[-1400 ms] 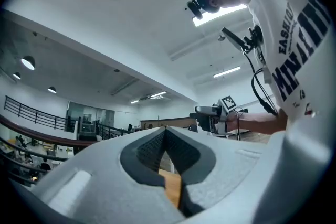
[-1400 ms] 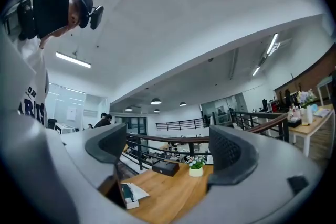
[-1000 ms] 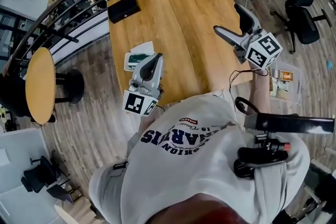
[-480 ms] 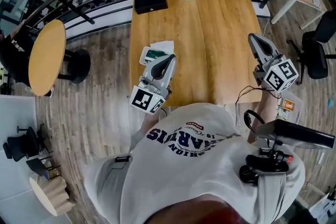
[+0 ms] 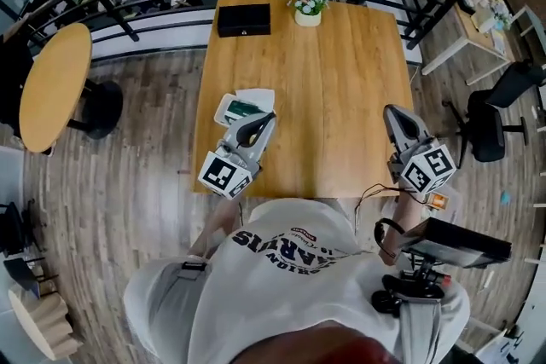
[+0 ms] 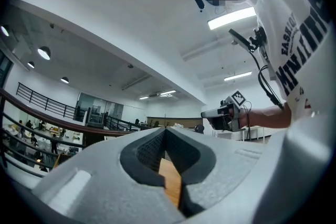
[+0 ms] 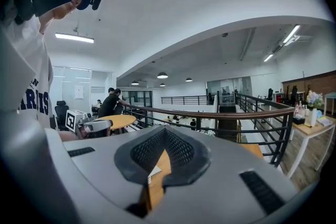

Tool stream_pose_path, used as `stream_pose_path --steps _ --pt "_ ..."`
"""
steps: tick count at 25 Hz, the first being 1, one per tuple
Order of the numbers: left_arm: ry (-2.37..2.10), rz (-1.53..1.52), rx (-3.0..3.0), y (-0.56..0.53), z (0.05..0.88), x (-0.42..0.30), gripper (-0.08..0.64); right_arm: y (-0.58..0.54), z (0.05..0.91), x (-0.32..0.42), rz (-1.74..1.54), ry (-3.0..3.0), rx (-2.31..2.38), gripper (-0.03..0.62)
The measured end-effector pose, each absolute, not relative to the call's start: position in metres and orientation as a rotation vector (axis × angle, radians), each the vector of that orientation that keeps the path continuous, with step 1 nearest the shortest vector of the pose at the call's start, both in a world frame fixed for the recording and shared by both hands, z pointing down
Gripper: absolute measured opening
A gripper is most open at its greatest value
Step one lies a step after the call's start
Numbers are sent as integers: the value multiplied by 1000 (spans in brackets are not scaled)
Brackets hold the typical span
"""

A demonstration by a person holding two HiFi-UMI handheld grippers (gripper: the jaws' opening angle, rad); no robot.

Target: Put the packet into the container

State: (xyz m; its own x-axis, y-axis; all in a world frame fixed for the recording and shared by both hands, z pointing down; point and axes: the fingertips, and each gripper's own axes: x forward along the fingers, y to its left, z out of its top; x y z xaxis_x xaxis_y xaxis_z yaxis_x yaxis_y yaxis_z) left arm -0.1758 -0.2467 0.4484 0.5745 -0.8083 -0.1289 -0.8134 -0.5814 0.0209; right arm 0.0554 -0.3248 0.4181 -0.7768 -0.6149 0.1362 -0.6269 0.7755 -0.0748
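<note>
The green packet [image 5: 244,108] was seen at 9 o'clock from the centre of the wooden table [image 5: 333,89], lying on or in a shallow white tray [image 5: 221,110] with a white sheet [image 5: 258,95] at its 1 o'clock. Whether that tray was the container could not be told. The left gripper [image 5: 266,118] was held just beside the packet, at its 4 o'clock. Its jaws were pressed together on nothing. The right gripper [image 5: 392,110] was held well apart at the table's 4 o'clock edge, likewise closed and empty.

The step in hand was judged to be the reach for the packet. For it to be done well, the left jaws would have to be spread before contact. The packet would best be approached low and flat, so that one edge could be pinched rather than pushed across the wood. The tray might need steadying by the other gripper.

Only in the head view were the packet, the black box [image 5: 243,19] at 11 o'clock and the flower pot [image 5: 308,7] at 12 o'clock laid out. The meeting of the jaws was settled only in the gripper views. In each, a thin strip of table wood was shown through the slit, at the left gripper [image 6: 165,131] and at the right gripper [image 7: 165,131]. A scrap of white, not identifiable, was also shown in the right one.
</note>
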Motion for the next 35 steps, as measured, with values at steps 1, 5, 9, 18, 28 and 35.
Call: stream_pose_path --steps 1,5,9,18,28,35 --pt "1423 195 -2757 -250 452 -180 2 -324 422 51 175 -2852 1010 3" --pt "1434 246 -2775 -252 454 -183 2 -313 425 45 101 -2812 1044 3" --pt "1399 241 -2772 -237 446 -170 2 -294 420 56 77 -2834 1065 3" --pt "1422 228 -2781 -166 453 -120 2 -231 424 90 44 -2879 1020 3" --pt "1409 275 -2796 -85 455 -1 2 -117 450 205 106 -2838 1090 3" --pt "1447 232 -2748 -3 449 53 2 -31 480 281 201 -2794 1130 3"
